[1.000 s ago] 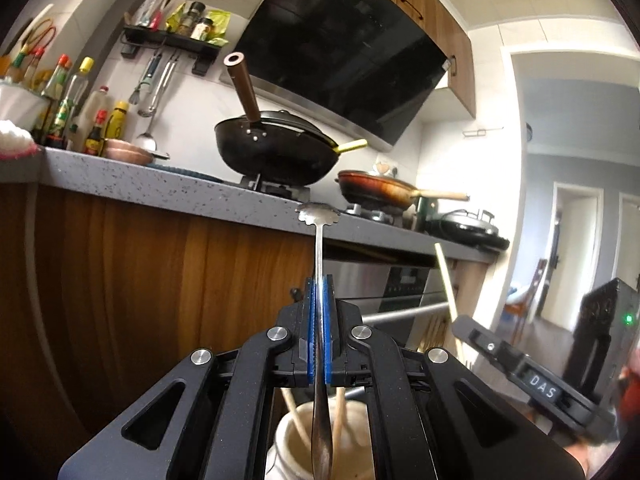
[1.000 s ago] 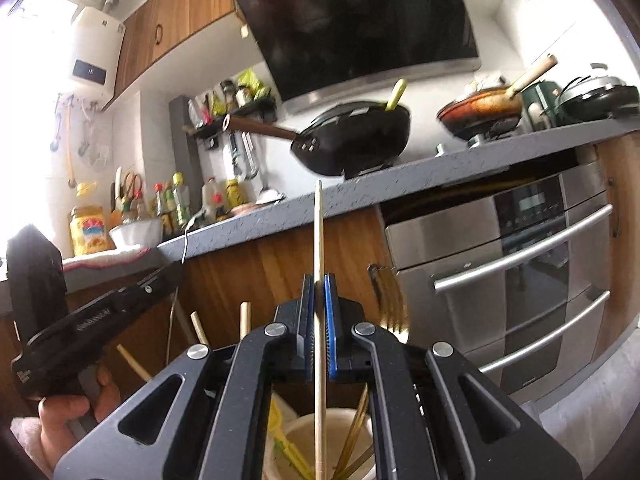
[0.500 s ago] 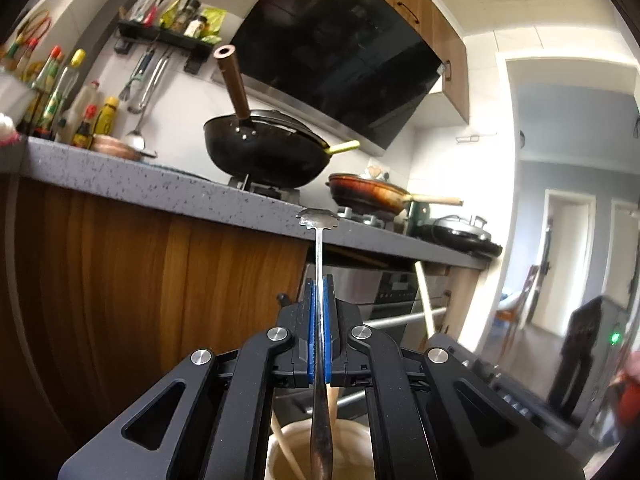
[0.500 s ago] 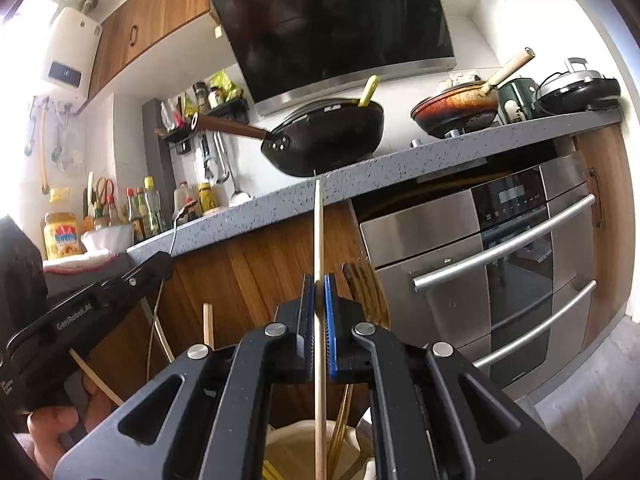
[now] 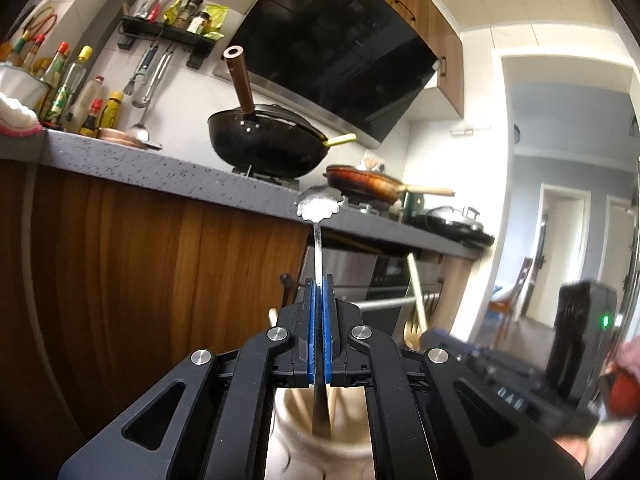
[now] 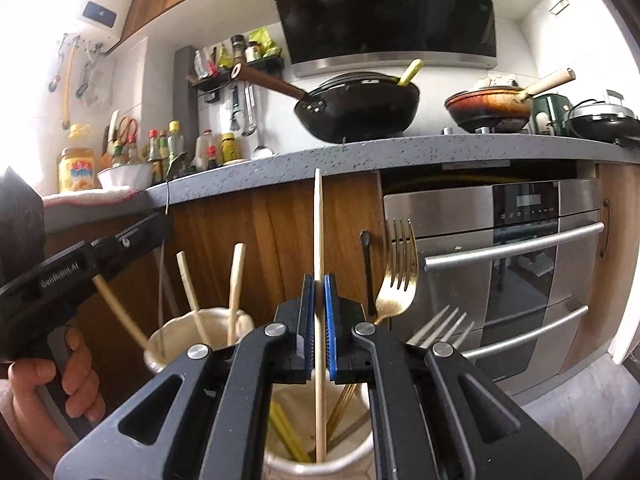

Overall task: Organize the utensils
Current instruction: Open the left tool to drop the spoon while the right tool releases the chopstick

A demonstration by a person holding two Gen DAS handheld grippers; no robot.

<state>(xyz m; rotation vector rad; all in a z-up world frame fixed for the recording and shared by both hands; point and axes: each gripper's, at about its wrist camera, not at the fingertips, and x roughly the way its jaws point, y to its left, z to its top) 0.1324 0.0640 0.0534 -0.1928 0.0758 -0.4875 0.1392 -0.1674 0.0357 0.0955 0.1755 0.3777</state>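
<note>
My left gripper (image 5: 319,292) is shut on a thin metal utensil (image 5: 318,236) with a scalloped handle end pointing up; its lower end hangs inside a cream holder (image 5: 320,446) below the jaws. My right gripper (image 6: 319,292) is shut on a wooden chopstick (image 6: 318,224), held upright, its lower end inside a second cream holder (image 6: 352,462) with a gold fork (image 6: 396,280), pale forks and yellow sticks. The left gripper (image 6: 166,210) and its holder (image 6: 192,328), with several wooden sticks, show at the left of the right wrist view.
A grey counter (image 6: 360,156) on wooden cabinets stands behind, with a black wok (image 6: 360,108), an orange pan (image 6: 488,108) and bottles. A steel oven (image 6: 508,276) with bar handles is to the right. A doorway (image 5: 560,240) opens far right.
Both grippers have come lower over their holders, still shut on the metal utensil and the chopstick. The chopstick's end now reaches into the holder. The right gripper has moved closer beside the left.
</note>
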